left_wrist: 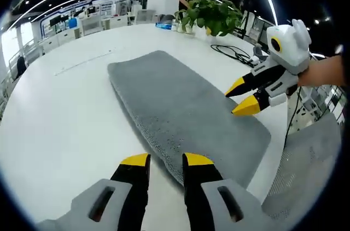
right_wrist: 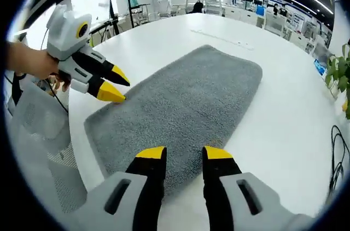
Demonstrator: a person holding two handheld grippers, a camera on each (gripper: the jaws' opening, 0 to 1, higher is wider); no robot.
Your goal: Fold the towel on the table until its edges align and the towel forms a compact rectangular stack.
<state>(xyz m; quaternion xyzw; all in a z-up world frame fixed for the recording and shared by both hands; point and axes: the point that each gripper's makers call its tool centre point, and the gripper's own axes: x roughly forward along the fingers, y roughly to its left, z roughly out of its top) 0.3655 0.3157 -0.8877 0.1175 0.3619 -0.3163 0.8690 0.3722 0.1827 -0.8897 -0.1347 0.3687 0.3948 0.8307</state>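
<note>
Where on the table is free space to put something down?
The white table is bare left of the grey towel and beyond its far end. It is crowded at the far edge near the plant and black cables.

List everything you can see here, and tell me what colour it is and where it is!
Towel: one, grey, lying flat on the table, folded into a long rectangle.
Table: one, white, under the towel.
Plant: one, green, at the table's far edge.
Cable: one, black, on the table near the plant.
Chair: one, grey mesh, beside the table.
Left hand-held gripper: one, grey with yellow tips, open, at the towel's near edge.
Right hand-held gripper: one, same colours, open, over the opposite edge.
</note>
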